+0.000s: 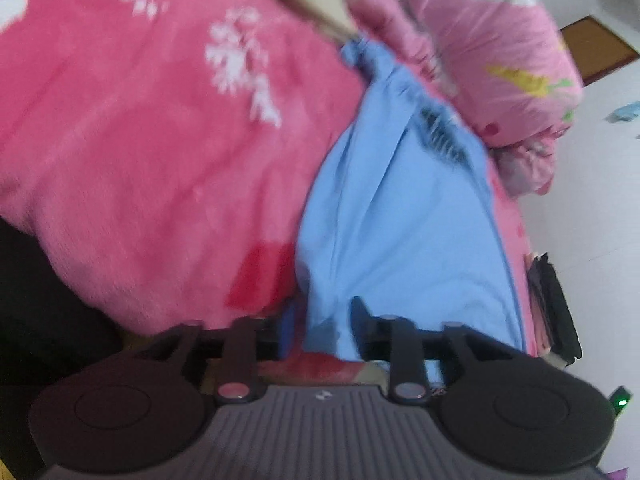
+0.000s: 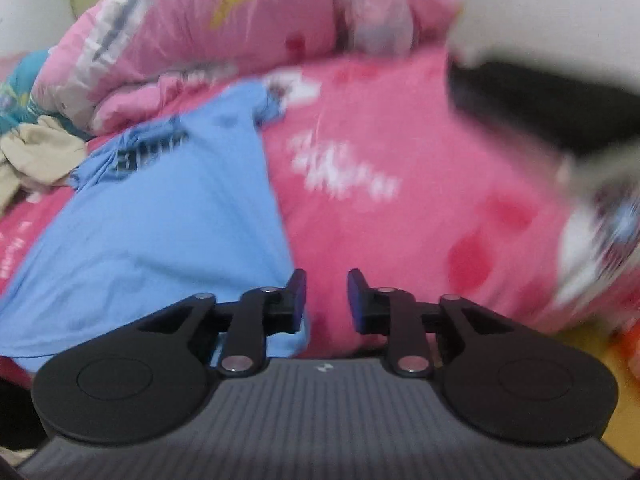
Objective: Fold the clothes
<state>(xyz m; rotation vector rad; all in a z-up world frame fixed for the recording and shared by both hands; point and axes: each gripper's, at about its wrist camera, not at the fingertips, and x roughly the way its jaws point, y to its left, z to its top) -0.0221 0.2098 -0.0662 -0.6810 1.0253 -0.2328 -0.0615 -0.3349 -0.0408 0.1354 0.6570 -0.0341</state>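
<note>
Here, two blurry fisheye views over a bed; listed left to right.
Left view, bedding: bright pink fleece blanket (image 1: 140, 152) w/ white flower print fills the left side.
Left view, garment: light blue T-shirt (image 1: 400, 208) lies bunched lengthwise on the blanket, dark print near its far end; its near edge runs down betw. the fingers.
Left gripper (image 1: 320, 332): jaws spread wide, blue cloth lying in the gap; can't tell if either pad touches it.
Left view, right side: rolled pink patterned quilt (image 1: 500, 60) beyond the shirt, then a dark object (image 1: 554, 304) at the bed edge & white floor (image 1: 592, 200).
Right view, far left: beige cloth (image 2: 40, 152) crumpled by the quilt (image 2: 240, 20).
Right view, garment: same T-shirt (image 2: 160, 216) spread flat on the blanket (image 2: 420, 208), left of centre, print facing up.
Right gripper (image 2: 327, 300): jaws parted w/ a narrow gap, nothing betw. them; left finger (image 2: 296, 300) overlaps the shirt's near corner, right finger over bare pink blanket.
Right view, far right: blurred dark shape (image 2: 540, 104), not identifiable.
</note>
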